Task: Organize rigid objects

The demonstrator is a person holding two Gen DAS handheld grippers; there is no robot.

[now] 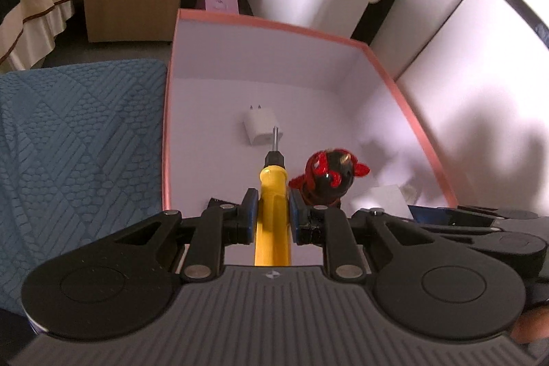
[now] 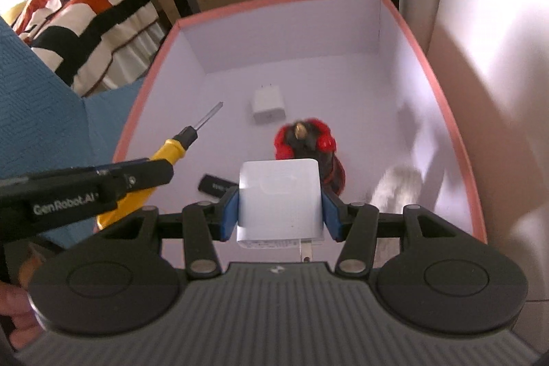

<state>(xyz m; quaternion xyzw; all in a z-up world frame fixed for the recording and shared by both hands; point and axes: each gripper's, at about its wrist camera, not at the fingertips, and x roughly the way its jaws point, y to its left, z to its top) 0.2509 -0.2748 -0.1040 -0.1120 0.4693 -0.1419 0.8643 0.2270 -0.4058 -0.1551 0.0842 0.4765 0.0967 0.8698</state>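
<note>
Currently I hold both items above the pink box [image 2: 442, 91]: left gripper [image 1: 272, 215] pinching the stiff, slick screwdriver [image 1: 272, 194] mid-handle, right gripper [image 2: 279, 211] clamping the light, rigid white charger [image 2: 279, 194] across its flat sides.

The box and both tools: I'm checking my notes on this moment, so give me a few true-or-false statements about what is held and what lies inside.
1. The left tool grips a yellow screwdriver. True.
2. The right tool is empty. False: it grips a white block.
3. A small white charger lies on the floor of the box. True.
4. The red and black figure stands outside the box. False: it is inside.
5. A small black item lies in the box. True.
</note>
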